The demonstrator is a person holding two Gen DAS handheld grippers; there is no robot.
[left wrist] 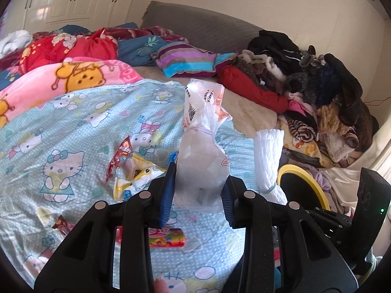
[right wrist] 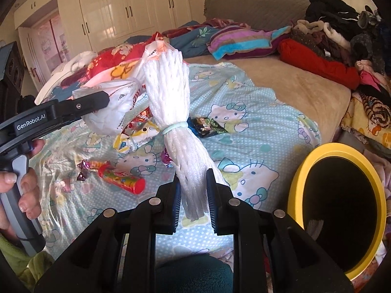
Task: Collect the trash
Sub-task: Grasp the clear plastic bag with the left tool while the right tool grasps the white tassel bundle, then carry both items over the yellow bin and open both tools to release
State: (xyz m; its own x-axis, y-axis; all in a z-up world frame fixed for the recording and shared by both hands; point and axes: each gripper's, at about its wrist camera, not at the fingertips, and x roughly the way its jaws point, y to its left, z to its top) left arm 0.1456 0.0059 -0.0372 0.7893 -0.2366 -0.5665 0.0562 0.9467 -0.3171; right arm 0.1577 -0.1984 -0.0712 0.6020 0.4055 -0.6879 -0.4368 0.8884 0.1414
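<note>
My left gripper (left wrist: 200, 185) is shut on a white plastic bag (left wrist: 202, 161), tied at the neck and lifted above the bed; the bag (right wrist: 114, 107) also shows in the right wrist view. My right gripper (right wrist: 193, 190) is shut on a white foam net bundle (right wrist: 176, 112) bound with a pale green band and held upright. That bundle (left wrist: 268, 156) stands just right of the bag. On the Hello Kitty sheet (right wrist: 268, 122) below lie a red tube (right wrist: 122, 178), a red wrapper (left wrist: 119, 156), a yellow-white packet (left wrist: 136, 183) and a dark wrapper (right wrist: 210, 125).
A yellow-rimmed bin (right wrist: 339, 149) with a dark inside stands at the bed's right side, close to my right gripper. Piled clothes (left wrist: 317, 92) fill the right of the bed, with blankets and a striped pillow (left wrist: 188, 61) at the back. A person's hand (right wrist: 27, 190) grips the left handle.
</note>
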